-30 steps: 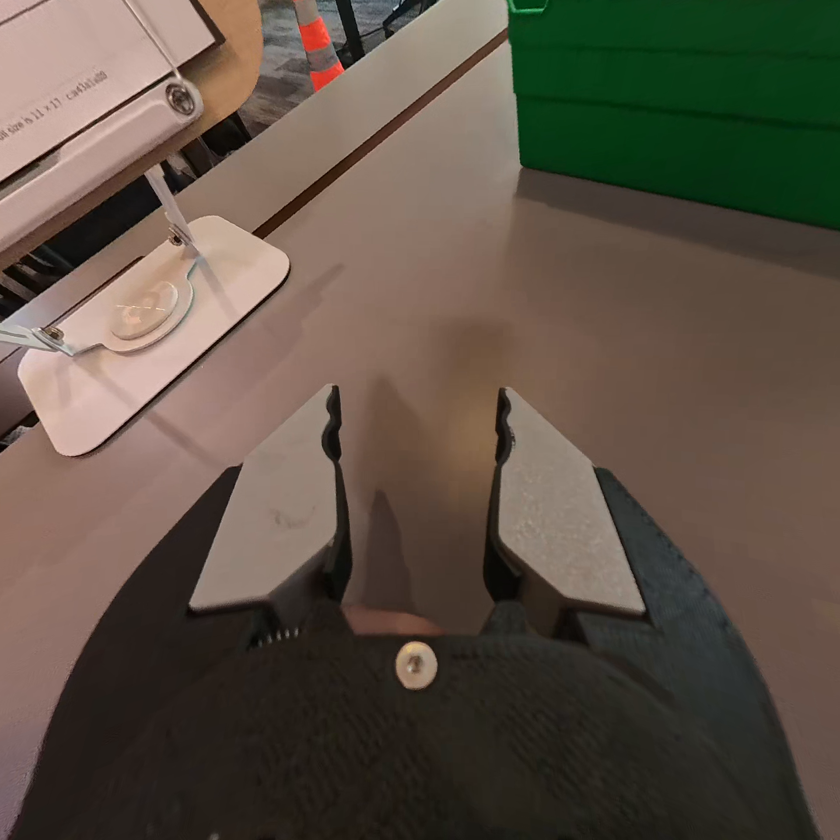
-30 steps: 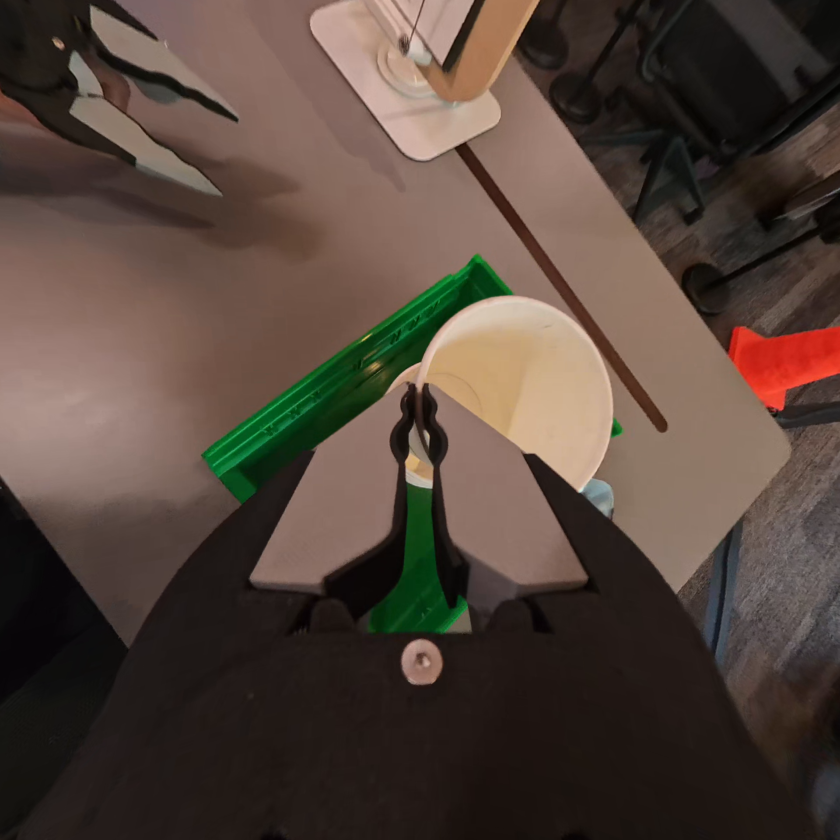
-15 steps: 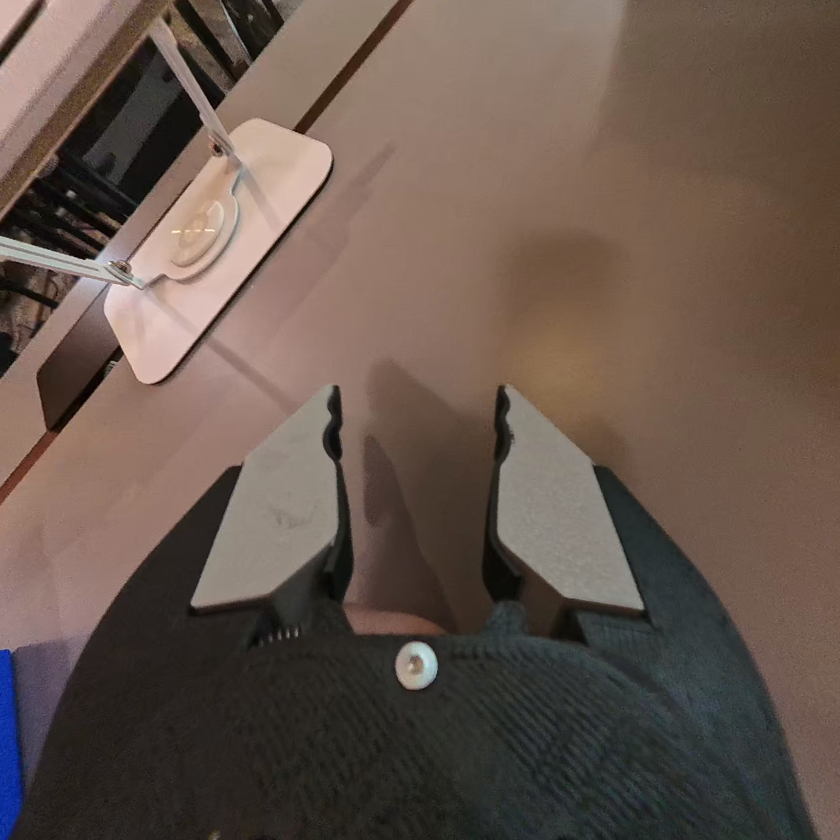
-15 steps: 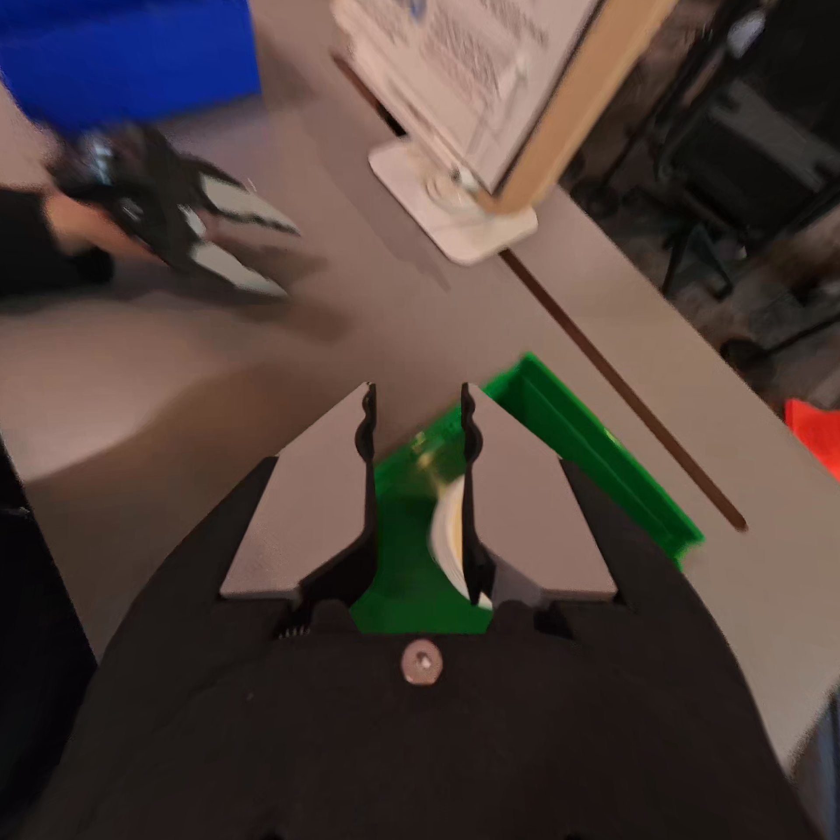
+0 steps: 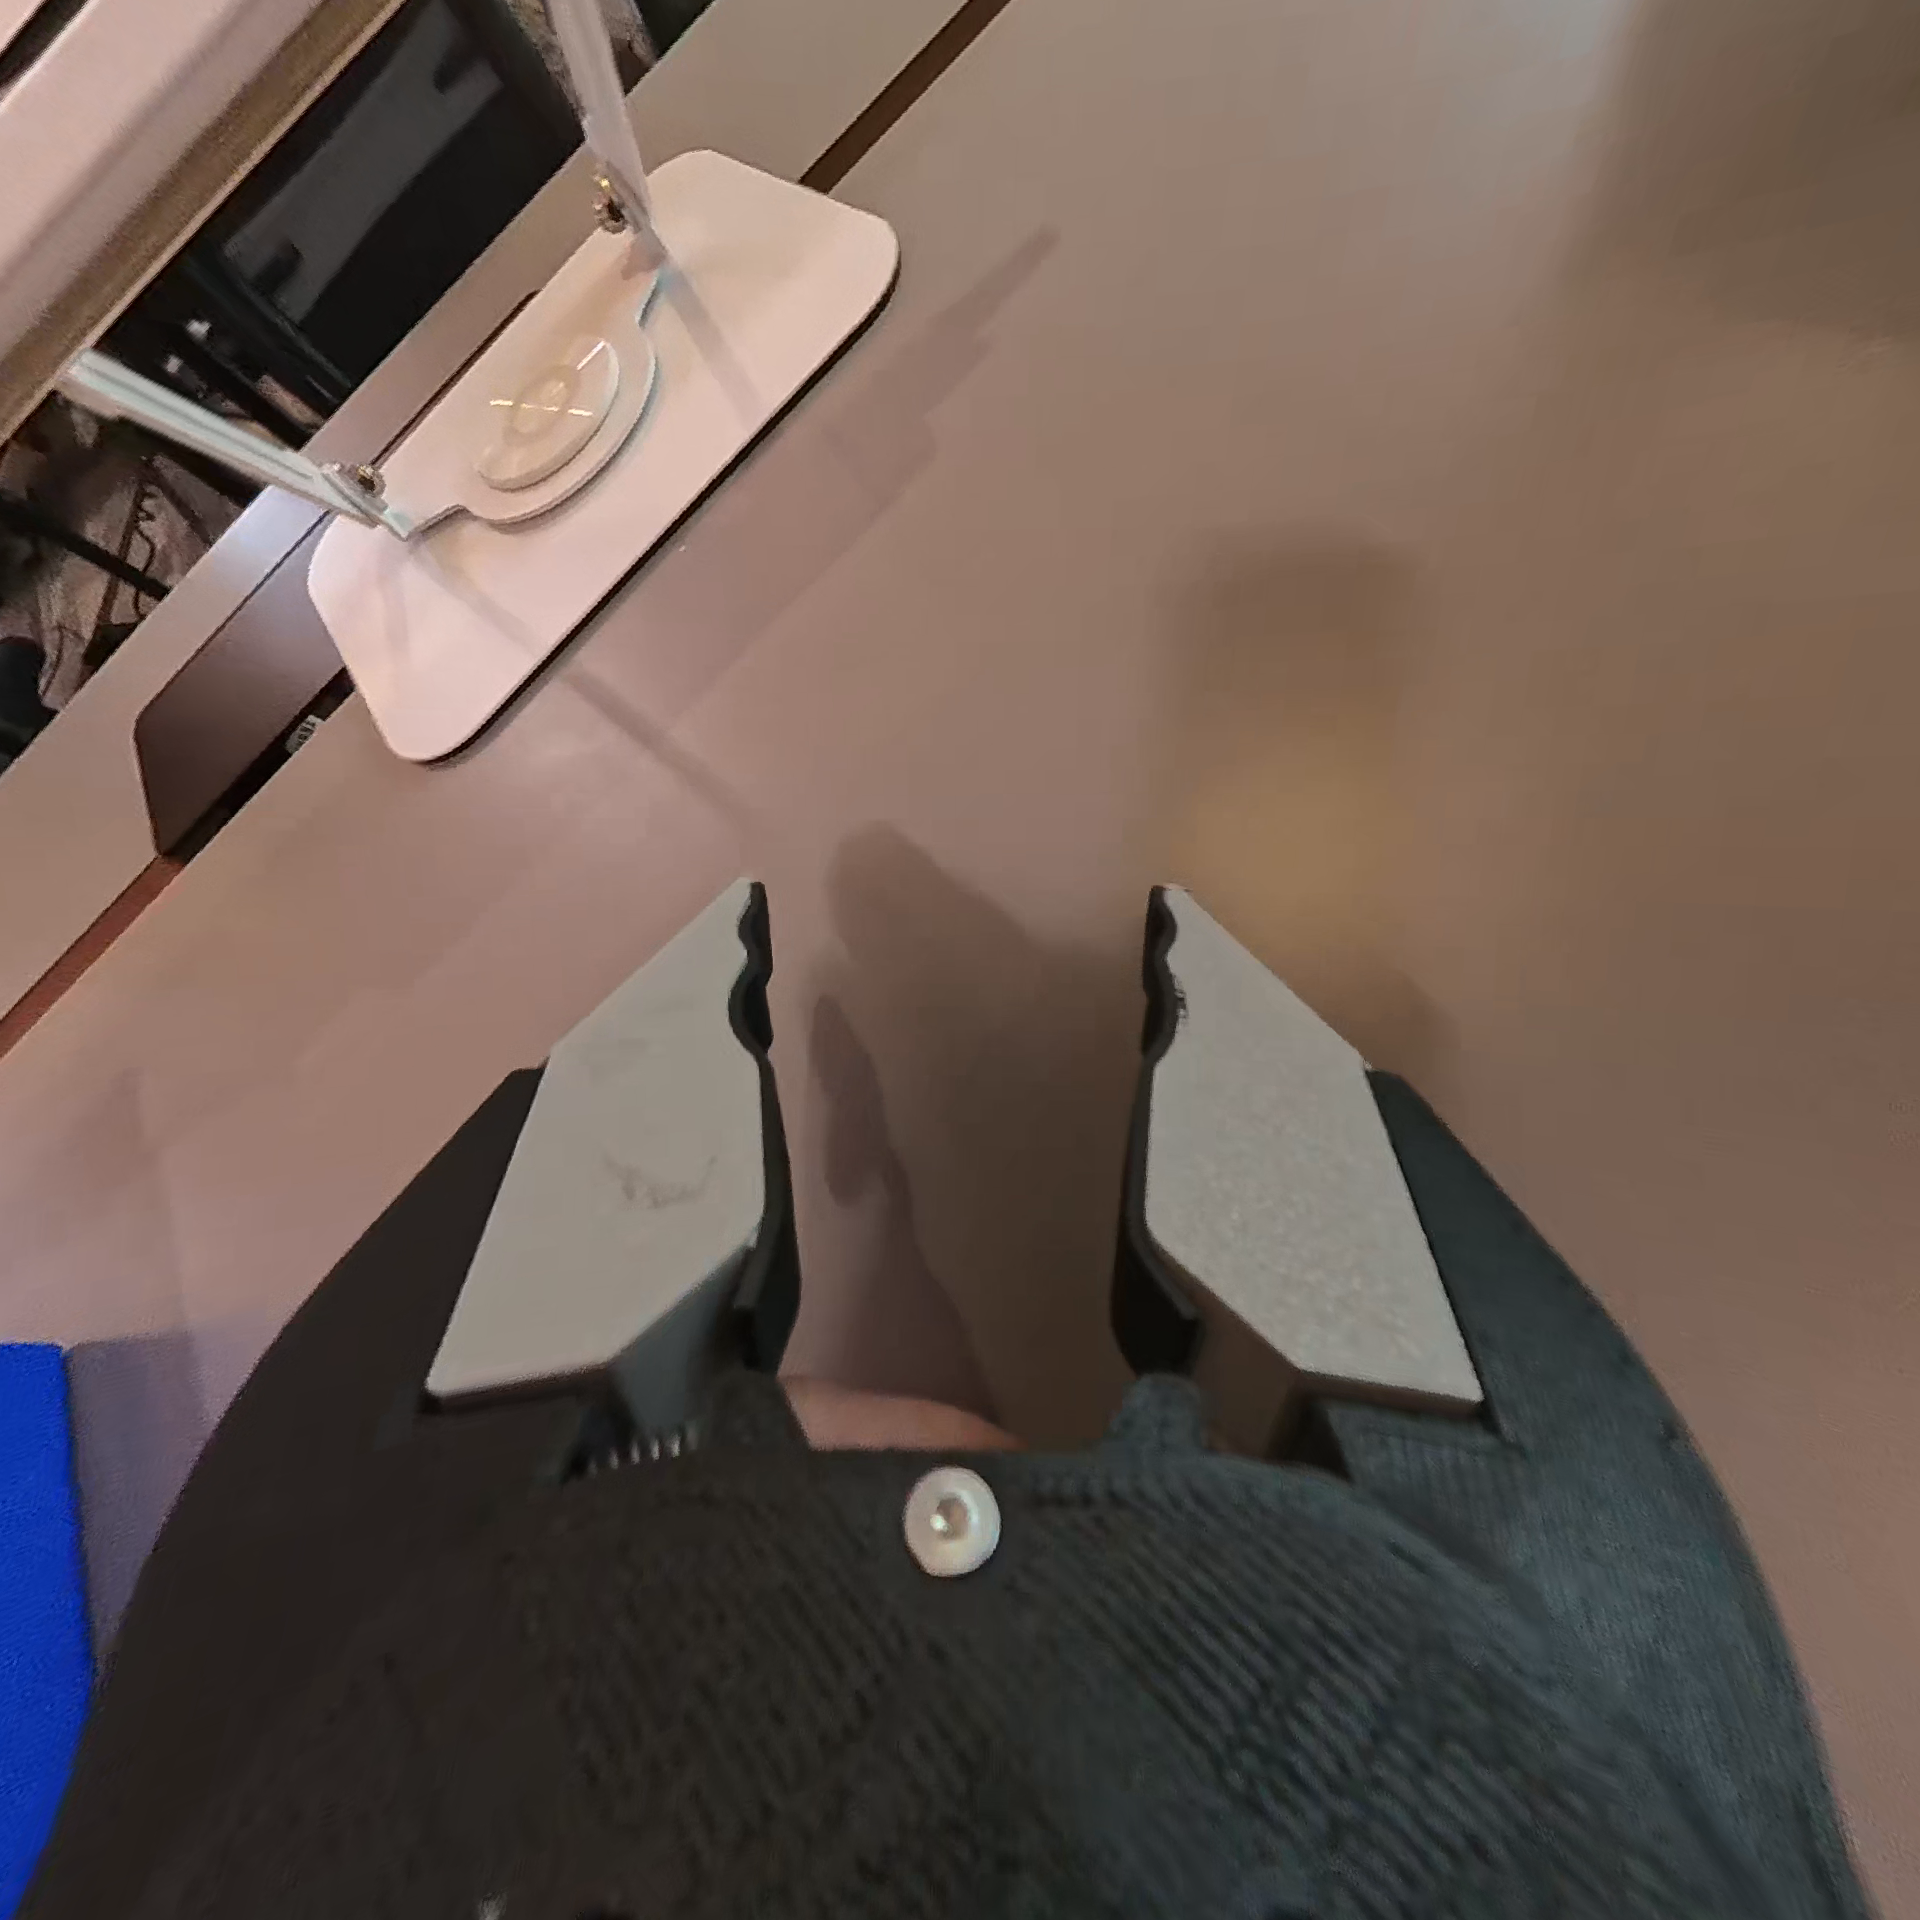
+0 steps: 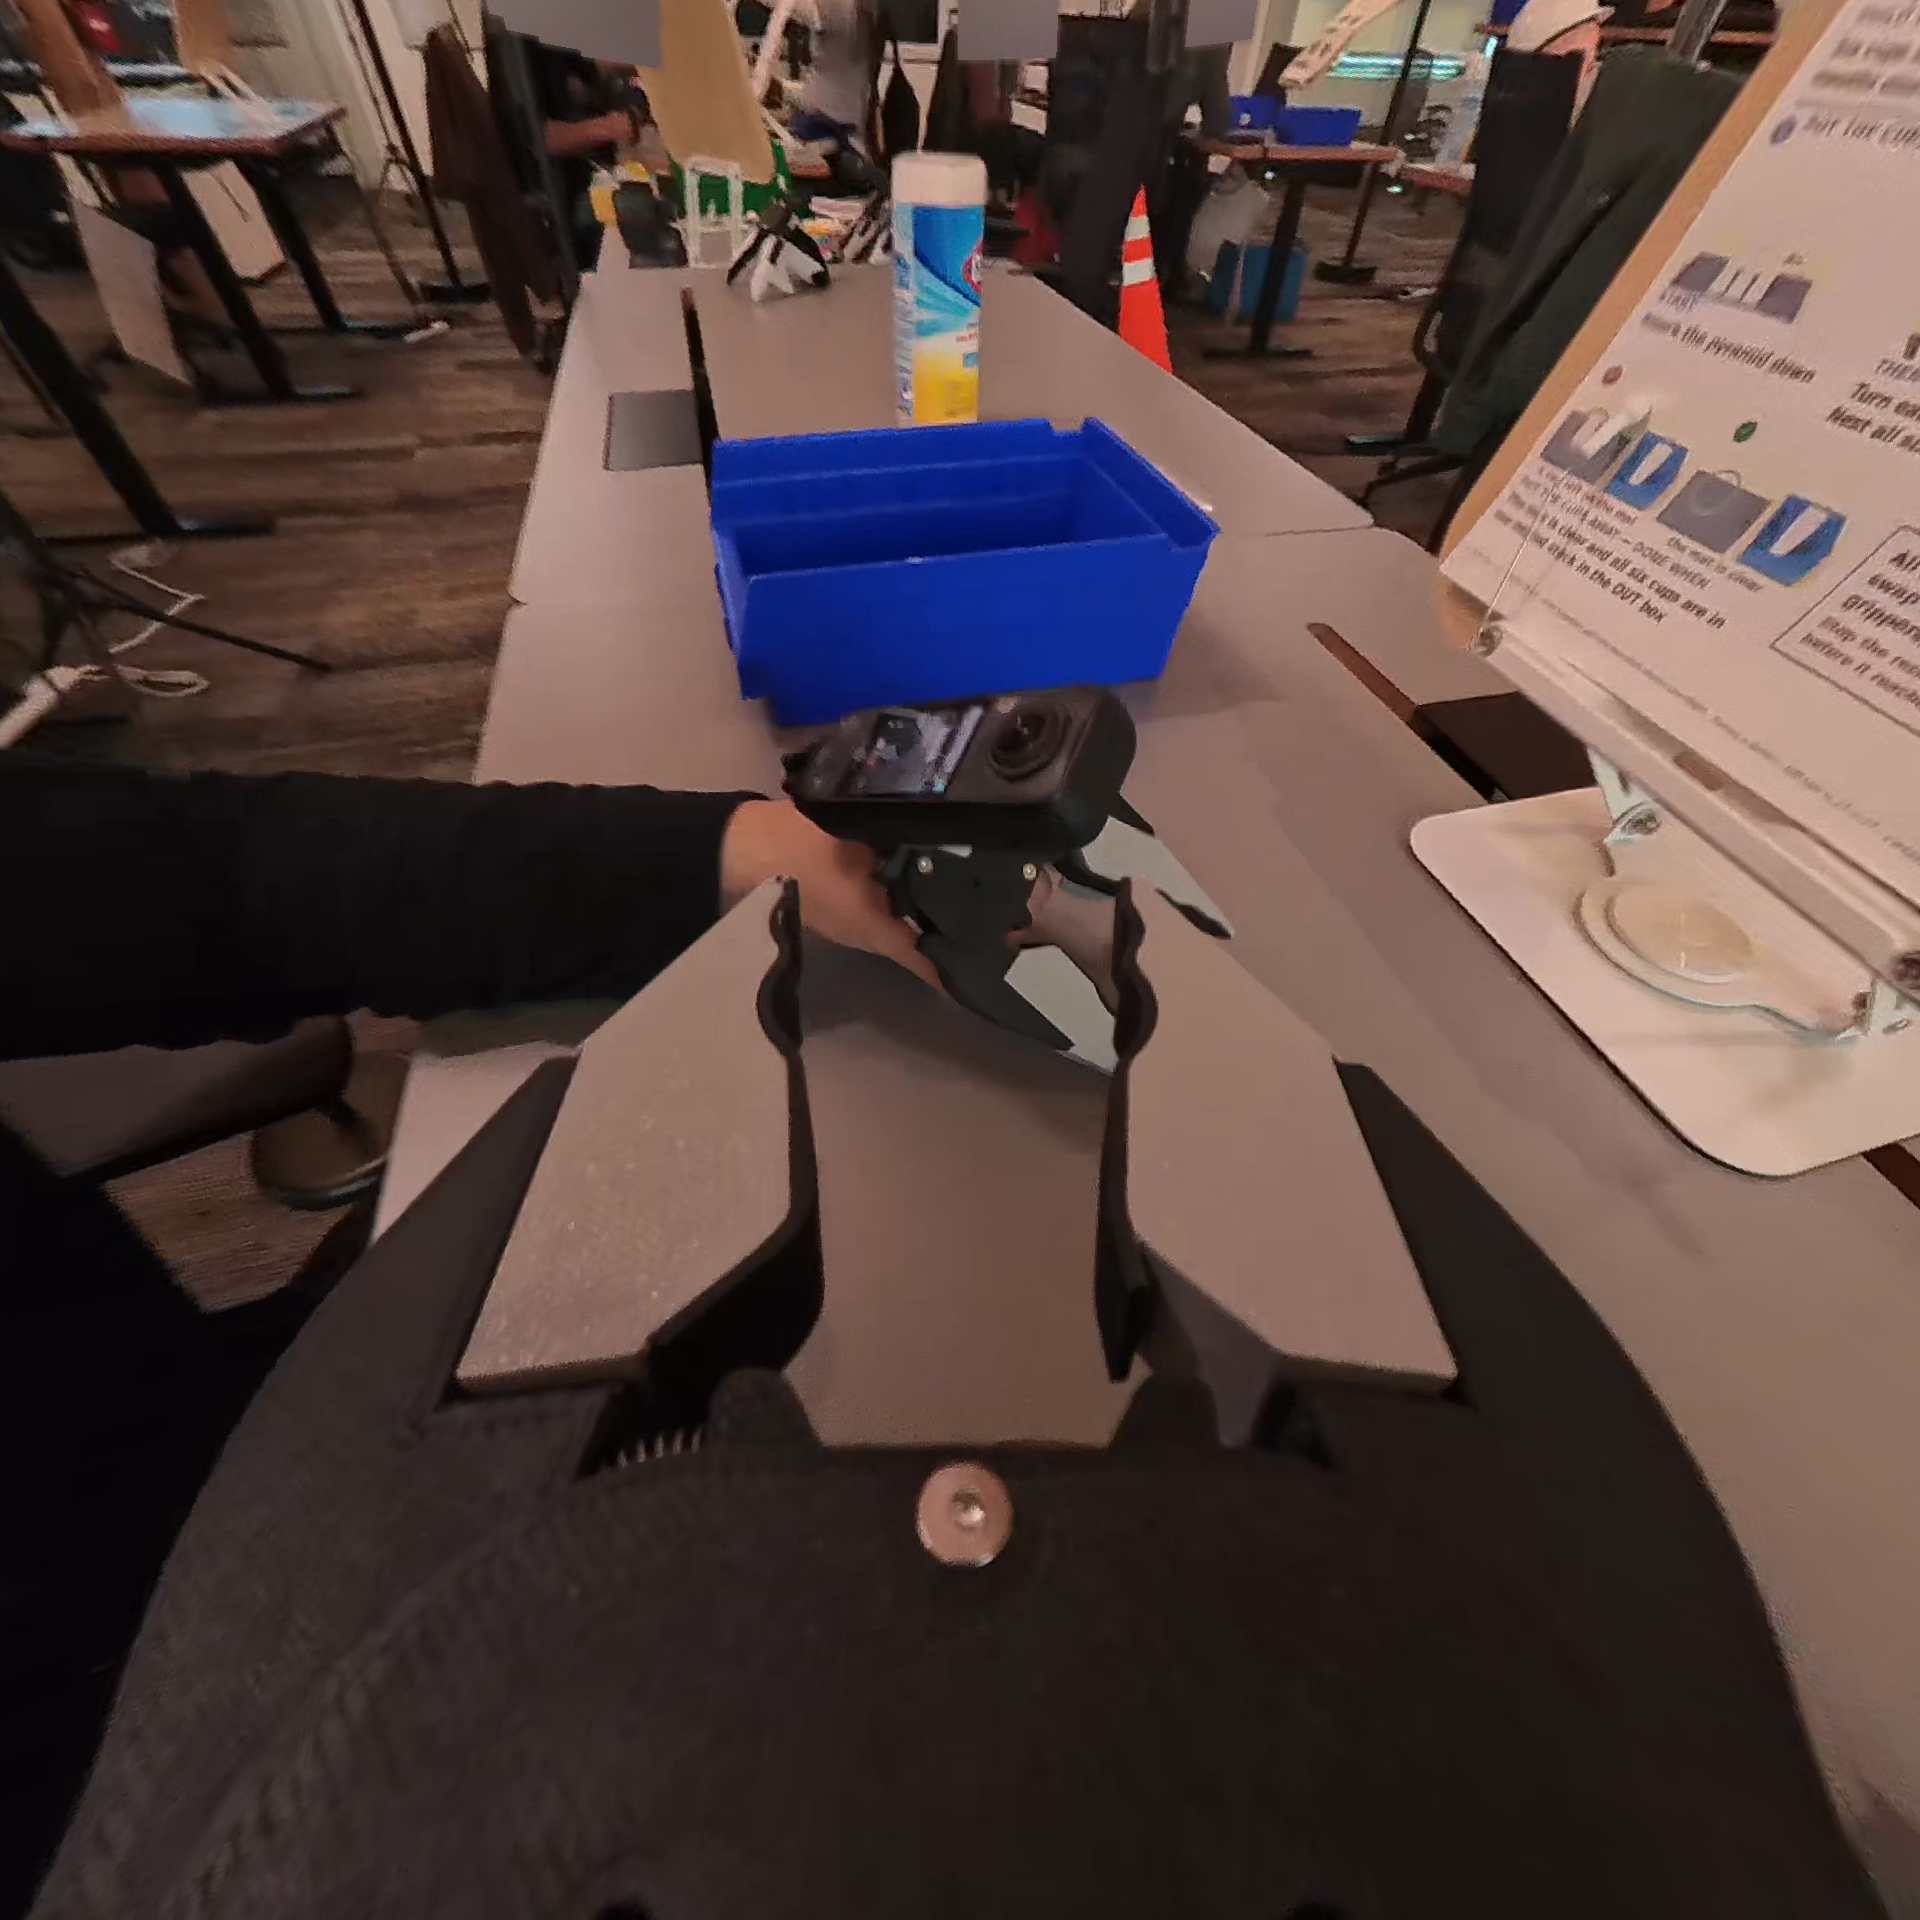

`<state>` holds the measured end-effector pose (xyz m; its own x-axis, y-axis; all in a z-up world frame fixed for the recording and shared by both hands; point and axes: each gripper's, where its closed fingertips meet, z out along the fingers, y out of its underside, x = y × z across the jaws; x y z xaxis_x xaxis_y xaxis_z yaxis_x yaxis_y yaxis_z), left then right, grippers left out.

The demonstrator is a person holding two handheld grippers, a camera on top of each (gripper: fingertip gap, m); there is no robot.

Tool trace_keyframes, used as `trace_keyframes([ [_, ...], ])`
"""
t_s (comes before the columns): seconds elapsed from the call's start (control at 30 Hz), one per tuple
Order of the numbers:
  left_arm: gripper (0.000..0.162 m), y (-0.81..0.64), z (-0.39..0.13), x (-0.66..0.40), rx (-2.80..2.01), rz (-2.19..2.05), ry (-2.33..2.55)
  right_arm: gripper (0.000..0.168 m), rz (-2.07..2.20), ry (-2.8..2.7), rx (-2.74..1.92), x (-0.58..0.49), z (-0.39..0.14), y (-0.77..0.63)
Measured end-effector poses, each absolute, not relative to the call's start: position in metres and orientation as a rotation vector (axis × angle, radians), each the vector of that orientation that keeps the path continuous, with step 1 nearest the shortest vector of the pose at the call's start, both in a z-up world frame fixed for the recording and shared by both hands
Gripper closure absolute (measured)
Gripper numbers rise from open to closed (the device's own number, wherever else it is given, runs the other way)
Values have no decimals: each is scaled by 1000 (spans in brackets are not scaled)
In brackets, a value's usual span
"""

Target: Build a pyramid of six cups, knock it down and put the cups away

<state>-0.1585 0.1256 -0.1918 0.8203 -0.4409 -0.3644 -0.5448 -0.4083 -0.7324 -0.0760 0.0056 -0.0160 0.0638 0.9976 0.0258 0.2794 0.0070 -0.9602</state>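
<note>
Left gripper fingers spread, empty, over bare worktop. Right gripper fingers spread, empty; blue bin beyond the fingertips.

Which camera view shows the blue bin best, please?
The right wrist view: the blue bin stands whole on the table, and its open top is visible. The left wrist view shows only a blue sliver at its left edge.

1. Your left wrist view is dim and warm, with soft shadows on the table mid-frame.
2. Glare sits on the white stand base, upper left.
3. Your right wrist view blurs and bends toward its edges.
</note>
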Motion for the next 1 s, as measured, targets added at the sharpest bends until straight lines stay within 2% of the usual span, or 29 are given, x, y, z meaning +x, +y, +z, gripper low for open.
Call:
trace_keyframes([
  [0.23,88,120,-191,-185,-2122,101,574,111,879,-1330,-1480,-104,-82,24],
  [0.57,88,108,-157,-215,-1965,39,290,105,717,-1296,-1606,-87,-143,43],
  [0.73,95,96,-152,-222,-1934,108,246,102,723,-1248,-1659,-79,-151,53],
  [0.9,89,68,-156,-213,-1971,95,162,102,712,-1200,-1618,-63,-140,43],
  [1.0,77,41,-167,-204,-2050,20,167,101,754,-1193,-1586,-48,-135,20],
])
